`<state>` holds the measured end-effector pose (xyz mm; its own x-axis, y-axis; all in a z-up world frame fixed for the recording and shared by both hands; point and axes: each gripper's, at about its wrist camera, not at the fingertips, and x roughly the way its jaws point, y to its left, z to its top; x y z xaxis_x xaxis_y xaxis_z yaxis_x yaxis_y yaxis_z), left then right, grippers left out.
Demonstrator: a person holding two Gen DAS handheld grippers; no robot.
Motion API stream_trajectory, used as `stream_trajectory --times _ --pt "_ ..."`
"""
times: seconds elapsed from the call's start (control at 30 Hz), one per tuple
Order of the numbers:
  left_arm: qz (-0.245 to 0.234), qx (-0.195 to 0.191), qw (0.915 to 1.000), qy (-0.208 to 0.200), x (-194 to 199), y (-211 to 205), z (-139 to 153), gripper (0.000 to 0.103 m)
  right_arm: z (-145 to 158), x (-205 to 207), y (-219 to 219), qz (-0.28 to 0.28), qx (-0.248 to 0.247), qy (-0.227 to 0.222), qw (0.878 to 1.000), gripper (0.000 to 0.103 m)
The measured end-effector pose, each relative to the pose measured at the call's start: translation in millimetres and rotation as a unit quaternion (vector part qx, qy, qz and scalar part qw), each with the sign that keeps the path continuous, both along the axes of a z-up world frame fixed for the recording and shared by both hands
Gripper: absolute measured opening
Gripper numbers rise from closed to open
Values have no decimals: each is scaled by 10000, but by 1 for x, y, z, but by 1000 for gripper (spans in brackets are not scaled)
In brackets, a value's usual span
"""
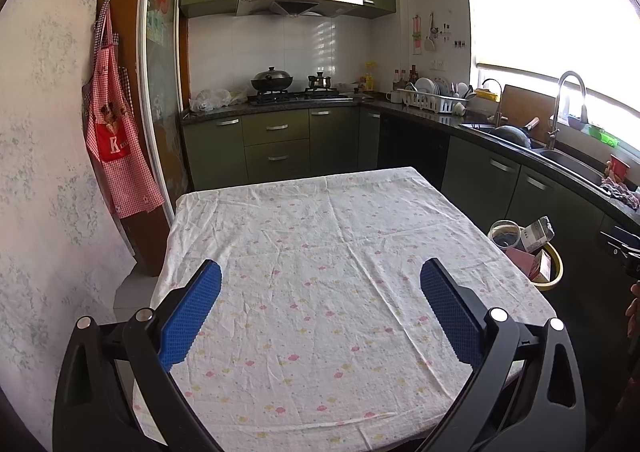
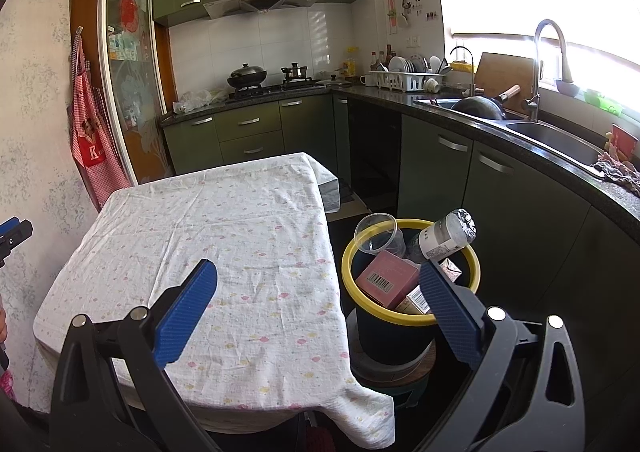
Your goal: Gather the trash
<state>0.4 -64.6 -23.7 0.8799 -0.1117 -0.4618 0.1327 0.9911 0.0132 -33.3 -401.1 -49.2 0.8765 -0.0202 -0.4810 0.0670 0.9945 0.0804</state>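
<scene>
While agape, right claw (image 2: pixel 318 278) overlaps bin (image 2: pixel 408 318).

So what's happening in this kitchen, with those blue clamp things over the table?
A person is tidying up trash with two handheld grippers. Both the left gripper and the right gripper are open and hold nothing. The tablecloth has nothing on it, while the yellow-rimmed bin beside the table already holds a clear plastic cup, a plastic bottle and a pink box. The collecting looks about done.
</scene>
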Motion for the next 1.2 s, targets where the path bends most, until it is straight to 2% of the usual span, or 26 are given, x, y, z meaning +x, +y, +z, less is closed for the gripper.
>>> stream_trajectory --times 0.77,0.93,1.1,1.2 --pt "-31 58 10000 71 4 -3 -1 98 -4 2 1 2 5 20 10000 96" --pt "-1 -25 10000 60 9 0 -3 98 -9 3 4 11 17 55 10000 96" --pt "-39 37 9994 334 24 -1 -10 98 -12 7 5 38 68 102 9999 96" --pt "-42 14 9987 498 46 2 -17 98 -13 18 9 165 49 164 9997 96"
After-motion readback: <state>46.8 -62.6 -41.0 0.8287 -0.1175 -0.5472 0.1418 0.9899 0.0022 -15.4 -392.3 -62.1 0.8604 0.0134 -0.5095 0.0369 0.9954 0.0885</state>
